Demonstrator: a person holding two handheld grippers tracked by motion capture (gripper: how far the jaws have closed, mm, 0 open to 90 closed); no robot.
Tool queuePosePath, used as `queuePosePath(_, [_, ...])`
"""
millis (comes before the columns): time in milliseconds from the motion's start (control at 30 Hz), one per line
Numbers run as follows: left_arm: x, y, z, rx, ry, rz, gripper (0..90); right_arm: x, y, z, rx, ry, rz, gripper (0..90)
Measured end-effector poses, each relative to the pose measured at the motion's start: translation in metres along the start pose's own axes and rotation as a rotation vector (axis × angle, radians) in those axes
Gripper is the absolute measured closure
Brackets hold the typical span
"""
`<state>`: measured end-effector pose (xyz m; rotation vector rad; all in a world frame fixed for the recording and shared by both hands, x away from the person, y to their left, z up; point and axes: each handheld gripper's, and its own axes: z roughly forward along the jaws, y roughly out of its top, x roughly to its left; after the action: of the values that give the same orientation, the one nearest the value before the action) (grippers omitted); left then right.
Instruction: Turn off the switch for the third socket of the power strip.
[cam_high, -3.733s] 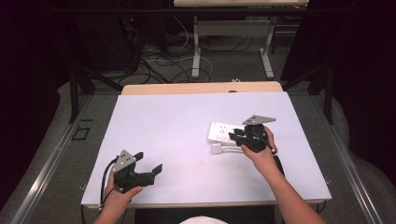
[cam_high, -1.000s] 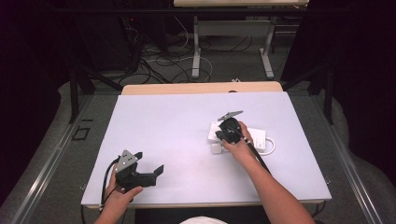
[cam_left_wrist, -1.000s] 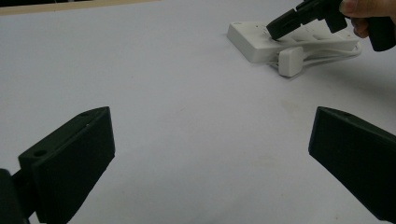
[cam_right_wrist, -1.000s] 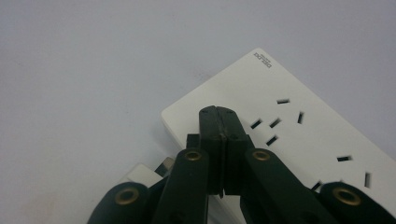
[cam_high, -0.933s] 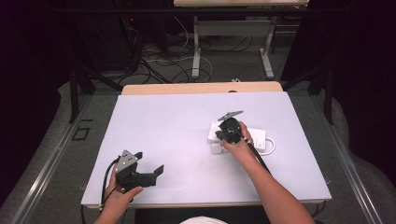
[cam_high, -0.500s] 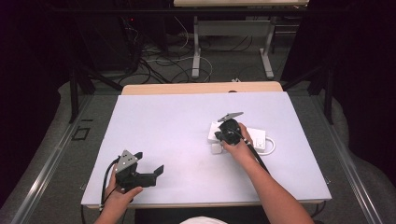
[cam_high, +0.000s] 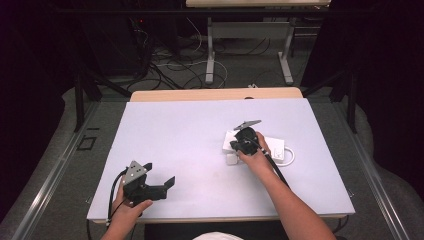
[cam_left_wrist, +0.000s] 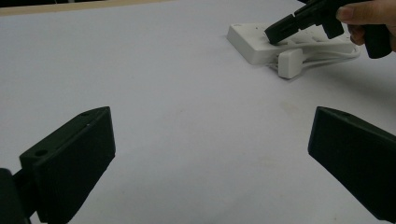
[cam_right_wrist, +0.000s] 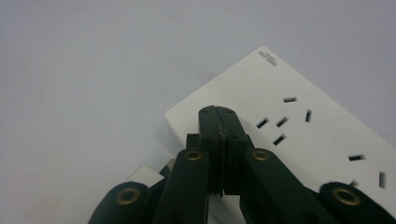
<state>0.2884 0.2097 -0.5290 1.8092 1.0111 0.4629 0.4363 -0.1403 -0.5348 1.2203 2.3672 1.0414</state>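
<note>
The white power strip (cam_high: 254, 146) lies flat on the right half of the table (cam_high: 190, 130), a slab-shaped block of smooth moulded plastic with rounded corners and rows of dark slotted sockets on its top face. In the right gripper view a small printed brand mark sits at one corner of the strip (cam_right_wrist: 299, 126). Its white cable (cam_high: 289, 158) loops round on the side nearer the table's right edge, and the white plug (cam_high: 231, 160), a small boxy block, rests on the table just beside the strip's near edge.

The right gripper (cam_high: 242, 143) has its jaws pressed flat together with nothing between them, and their joined tip bears down on the strip's top near one end, beside the first group of sockets. Judging from this, the work looks to be at an early stage: the strip is being pressed or steadied, perhaps at a switch, though no switch can be made out under the tip. The plug is not yet in any socket, and the cable is loose.

The left gripper (cam_high: 150, 182) rests low near the table's front left corner, well apart from the strip, its matte black jaws spread wide and empty. The table itself is a plain, pale, matte sheet, faintly scuffed near the middle.
</note>
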Motion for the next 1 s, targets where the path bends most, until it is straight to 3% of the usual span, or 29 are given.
queuePosePath(133, [0.000,0.000,0.000,0.002,-0.001,-0.002,0.6,0.000,0.000,0.001,-0.008,0.002,-0.012,90.0])
queuePosePath(167, [0.000,0.000,-0.001,-0.002,0.000,-0.003,0.6,0.000,-0.001,0.003,-0.042,0.009,-0.007,90.0])
queuePosePath(233, [0.001,-0.001,-0.002,-0.002,0.004,-0.008,0.6,0.001,0.001,0.001,-0.004,0.014,-0.003,90.0])
queuePosePath(300, [0.001,-0.001,-0.004,-0.006,0.006,-0.008,0.6,0.002,0.001,0.002,0.000,0.023,0.004,90.0])
queuePosePath(500, [0.001,-0.002,-0.004,-0.004,0.011,-0.025,0.7,0.005,0.003,-0.001,-0.020,0.031,-0.007,90.0])
queuePosePath(967, [0.000,0.000,0.000,-0.004,0.009,-0.014,1.0,0.013,0.007,-0.015,-0.050,0.051,-0.004,89.6])
queuePosePath(1000, [0.000,0.000,0.000,-0.003,0.007,-0.014,1.0,0.012,0.007,-0.014,-0.061,0.048,-0.023,89.2])
